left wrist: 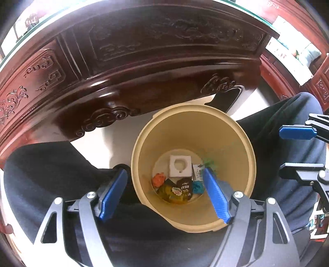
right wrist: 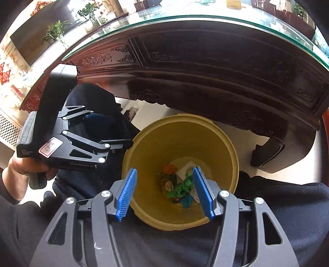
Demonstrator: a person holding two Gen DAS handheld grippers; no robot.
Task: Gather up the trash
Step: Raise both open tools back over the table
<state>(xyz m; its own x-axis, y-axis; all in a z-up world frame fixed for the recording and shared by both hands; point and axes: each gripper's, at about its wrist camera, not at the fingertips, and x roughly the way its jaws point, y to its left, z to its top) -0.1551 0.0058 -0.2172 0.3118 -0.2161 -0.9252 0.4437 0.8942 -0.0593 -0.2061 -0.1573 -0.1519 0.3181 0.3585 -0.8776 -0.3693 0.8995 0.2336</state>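
Left wrist view had us looking straight down into the tan bin [left wrist: 244,147], which stood on the floor between the person's knees, just in front of the carved wooden table [left wrist: 144,51]. Our left gripper [left wrist: 164,191] hung over the bin's near rim with its jaws spread wide and nothing between them. Our right gripper [right wrist: 164,191] hovered over the same bin, jaws likewise apart and empty.

The trash already lay at the bin's bottom: a white foam piece [left wrist: 180,166], an orange scrap [left wrist: 158,179], a green wrapper [right wrist: 181,188] and a teal scrap [right wrist: 186,201].

We judged the main risk to be a low finger catching the bin's rim and tipping it, since the bin looked light and both tools crowded its mouth.

Only the right wrist view showed the glass top [right wrist: 205,19] above the bin; any remaining trash there was too small for us to tell.
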